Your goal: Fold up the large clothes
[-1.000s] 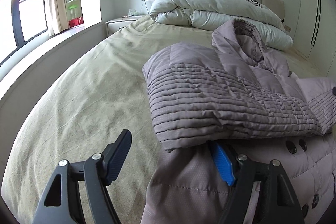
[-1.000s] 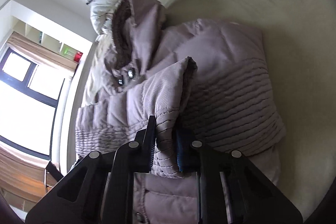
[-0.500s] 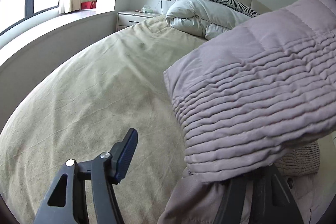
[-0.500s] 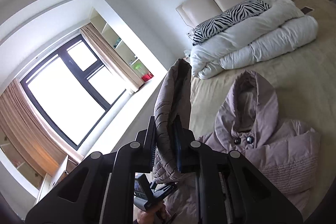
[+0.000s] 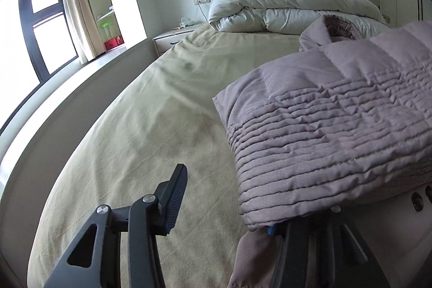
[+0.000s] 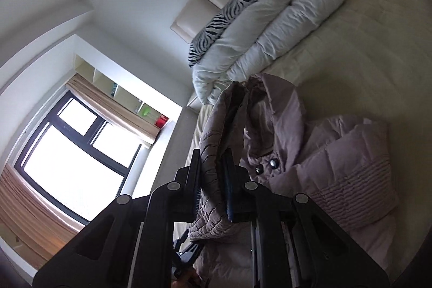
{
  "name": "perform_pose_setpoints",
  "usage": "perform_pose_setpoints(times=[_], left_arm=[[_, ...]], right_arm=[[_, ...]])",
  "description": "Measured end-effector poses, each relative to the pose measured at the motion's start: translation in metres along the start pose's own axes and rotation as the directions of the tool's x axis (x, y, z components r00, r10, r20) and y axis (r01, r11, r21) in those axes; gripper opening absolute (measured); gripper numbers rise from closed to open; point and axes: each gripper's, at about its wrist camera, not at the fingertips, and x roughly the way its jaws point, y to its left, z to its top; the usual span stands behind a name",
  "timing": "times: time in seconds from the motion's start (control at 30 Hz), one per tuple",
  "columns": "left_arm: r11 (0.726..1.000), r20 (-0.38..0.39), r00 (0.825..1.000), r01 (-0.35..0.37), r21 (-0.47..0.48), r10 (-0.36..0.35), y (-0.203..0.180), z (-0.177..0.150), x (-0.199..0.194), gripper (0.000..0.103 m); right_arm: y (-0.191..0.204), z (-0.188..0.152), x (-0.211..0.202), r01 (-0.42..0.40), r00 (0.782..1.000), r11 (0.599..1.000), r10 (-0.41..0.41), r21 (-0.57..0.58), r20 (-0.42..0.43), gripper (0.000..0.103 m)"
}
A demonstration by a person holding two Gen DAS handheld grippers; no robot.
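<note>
Right wrist view: puffy lilac jacket (image 6: 318,150) lies on the bed (image 6: 364,39), its ribbed sleeve cuff (image 6: 213,153) pinched in the right claw (image 6: 213,180). Left claw (image 5: 224,207), half-wide and just narrowing, straddles the hem edge, unpressed. Light, soft, slippery fabric is judged; stitched edges are best gripped.

We see soft daylight from the blown-out window (image 6: 73,169); both views are sharp, with curved, dark-vignetted edges.
</note>
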Motion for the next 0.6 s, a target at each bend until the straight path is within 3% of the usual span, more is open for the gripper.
perform_pose_setpoints(times=[0.17, 0.3, 0.43, 0.5, 0.6], left_arm=[[0.997, 0.000, 1.000, 0.005, 0.073, -0.005, -0.006, -0.003, -0.007, 0.056], [0.988, 0.005, 1.000, 0.020, 0.153, -0.021, -0.013, -0.011, -0.024, 0.056], [0.976, -0.016, 0.998, 0.060, 0.211, -0.058, -0.009, -0.023, -0.052, 0.057], [0.976, -0.035, 0.994, 0.113, 0.186, -0.108, -0.001, -0.027, -0.069, 0.057], [0.980, 0.014, 0.987, 0.156, 0.123, -0.158, 0.008, -0.006, -0.090, 0.062]], right_arm=[[-0.118, -0.021, 0.034, 0.155, 0.984, 0.975, -0.138, 0.161, -0.109, 0.013], [-0.178, -0.050, 0.055, 0.271, 0.953, 0.947, -0.239, 0.173, -0.188, 0.014], [-0.193, -0.057, 0.055, 0.247, 0.959, 0.955, -0.216, 0.165, -0.185, 0.014], [-0.189, -0.057, 0.053, 0.260, 0.953, 0.957, -0.234, 0.125, -0.193, 0.015], [-0.180, -0.056, 0.046, 0.274, 0.949, 0.958, -0.254, 0.089, -0.186, 0.018]])
